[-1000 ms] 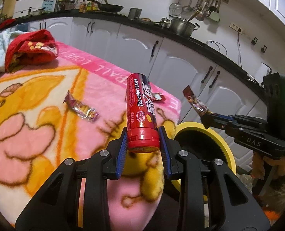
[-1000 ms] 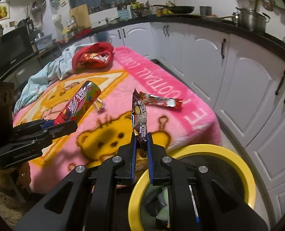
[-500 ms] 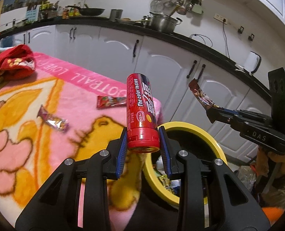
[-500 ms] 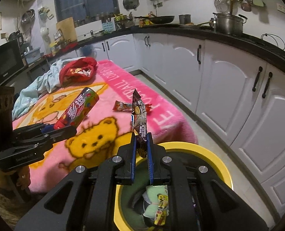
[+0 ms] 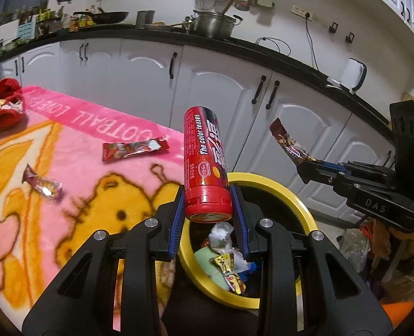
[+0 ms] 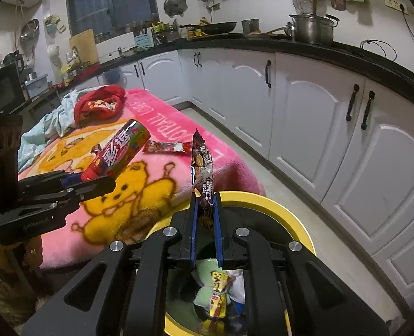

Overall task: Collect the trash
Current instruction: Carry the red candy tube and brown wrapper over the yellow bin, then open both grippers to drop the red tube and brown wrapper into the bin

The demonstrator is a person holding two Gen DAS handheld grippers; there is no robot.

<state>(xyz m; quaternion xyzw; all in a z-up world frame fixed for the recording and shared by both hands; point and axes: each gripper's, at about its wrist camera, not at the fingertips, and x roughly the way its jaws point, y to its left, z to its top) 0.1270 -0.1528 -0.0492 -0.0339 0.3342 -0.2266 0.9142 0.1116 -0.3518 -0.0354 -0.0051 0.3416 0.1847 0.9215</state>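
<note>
- Drop-off step, I'd say: both tools are loaded and sitting over the round yellow-rimmed trash bin (image 5: 304, 207), lower centre of both views.
- Left tool (image 5: 208, 210) is clamped on the cap end of a red cylindrical candy tube (image 5: 205, 165), which stands upright mid-frame, right above the bin's near rim.
- Right tool (image 6: 205, 215) is pinched shut on a dark brown crinkly snack wrapper (image 6: 202, 165), also over the bin.
- Next move probably just calls for opening the jaws; the tube looks close to the rim, so nudge it inward first.
- Left on the pink cartoon-bear blanket (image 5: 75, 173): a red foil wrapper (image 5: 134, 149) and a small purple candy wrapper (image 5: 43, 186), left-centre of the left view.
</note>
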